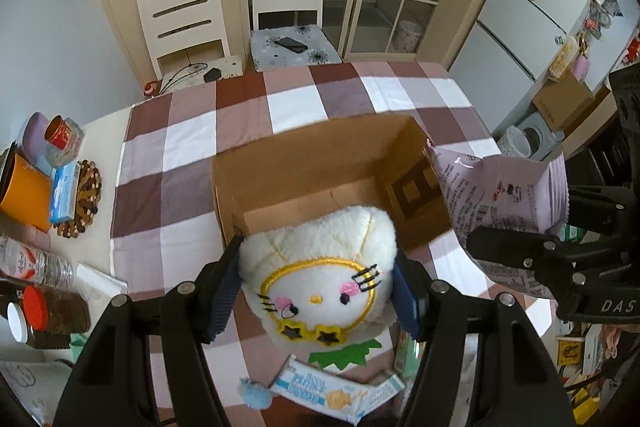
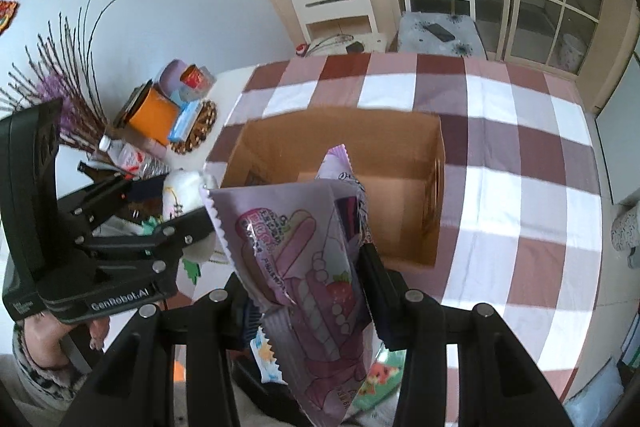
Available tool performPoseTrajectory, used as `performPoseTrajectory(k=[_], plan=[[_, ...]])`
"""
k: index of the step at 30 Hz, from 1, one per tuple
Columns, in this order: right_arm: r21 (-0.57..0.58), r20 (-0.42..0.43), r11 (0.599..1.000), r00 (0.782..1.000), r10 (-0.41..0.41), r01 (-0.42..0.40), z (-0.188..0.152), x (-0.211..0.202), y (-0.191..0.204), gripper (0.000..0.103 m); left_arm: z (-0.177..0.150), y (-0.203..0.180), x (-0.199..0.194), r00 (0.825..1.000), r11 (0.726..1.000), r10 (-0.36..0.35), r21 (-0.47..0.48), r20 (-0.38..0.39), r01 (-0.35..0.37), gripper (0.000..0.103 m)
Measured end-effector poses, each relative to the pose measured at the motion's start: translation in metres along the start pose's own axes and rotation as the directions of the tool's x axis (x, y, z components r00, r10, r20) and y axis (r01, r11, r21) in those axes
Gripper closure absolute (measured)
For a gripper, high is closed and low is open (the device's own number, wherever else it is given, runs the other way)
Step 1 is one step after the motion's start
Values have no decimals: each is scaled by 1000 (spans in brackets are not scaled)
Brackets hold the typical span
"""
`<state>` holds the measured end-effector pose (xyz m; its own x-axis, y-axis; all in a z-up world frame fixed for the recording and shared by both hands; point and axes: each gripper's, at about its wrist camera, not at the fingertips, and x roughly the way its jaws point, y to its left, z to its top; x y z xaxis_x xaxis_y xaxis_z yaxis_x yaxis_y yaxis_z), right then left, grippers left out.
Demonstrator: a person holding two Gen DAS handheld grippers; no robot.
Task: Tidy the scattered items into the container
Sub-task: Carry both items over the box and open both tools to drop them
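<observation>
the left claw (image 1: 318,291) grasps a white plush toy (image 1: 320,267) beside the cardboard box (image 1: 320,167); only the right wrist view shows the right claw (image 2: 308,291) clenched on the pink snack bag (image 2: 296,259).

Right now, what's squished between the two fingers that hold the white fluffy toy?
Only the white plush toy itself sits between the left gripper's blue pads, held above the cardboard box's near edge. The left wrist view shows it best.

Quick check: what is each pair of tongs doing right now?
Left tongs: closed on the white round plush toy with the embroidered face.
Right tongs: closed on the lilac foil snack packet.
</observation>
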<state>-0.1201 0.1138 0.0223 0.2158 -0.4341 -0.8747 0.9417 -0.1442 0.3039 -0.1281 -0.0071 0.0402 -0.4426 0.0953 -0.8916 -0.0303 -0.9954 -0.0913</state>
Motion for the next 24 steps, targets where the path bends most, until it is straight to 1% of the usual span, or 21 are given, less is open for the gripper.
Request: performPoseTrajectory(k=[4, 9, 11, 14, 17, 20, 24], plan=[[37, 0, 999, 1000, 21, -21, 20, 14, -7, 58, 17, 10, 21, 1000, 999, -20, -30, -16, 20, 36], [94, -3, 994, 999, 50, -50, 37, 26, -17, 58, 26, 15, 46, 999, 999, -26, -48, -48, 24, 36], [87, 25, 994, 997, 67, -69, 43, 21, -16, 58, 29, 17, 49, 998, 998, -32, -56, -46, 29, 36], [83, 36, 995, 998, 52, -55, 52, 22, -18, 58, 31, 20, 54, 998, 998, -29, -62, -48, 26, 36], [124, 2, 990, 998, 64, -64, 55, 38, -29, 58, 32, 22, 61, 998, 997, -30, -69, -61, 26, 36], [173, -34, 982, 997, 76, -70, 48, 56, -34, 58, 30, 22, 68, 997, 997, -28, -71, -77, 22, 36], [172, -82, 984, 995, 66, -51, 38, 71, -35, 58, 25, 24, 78, 994, 997, -23, -77, -109, 15, 36]])
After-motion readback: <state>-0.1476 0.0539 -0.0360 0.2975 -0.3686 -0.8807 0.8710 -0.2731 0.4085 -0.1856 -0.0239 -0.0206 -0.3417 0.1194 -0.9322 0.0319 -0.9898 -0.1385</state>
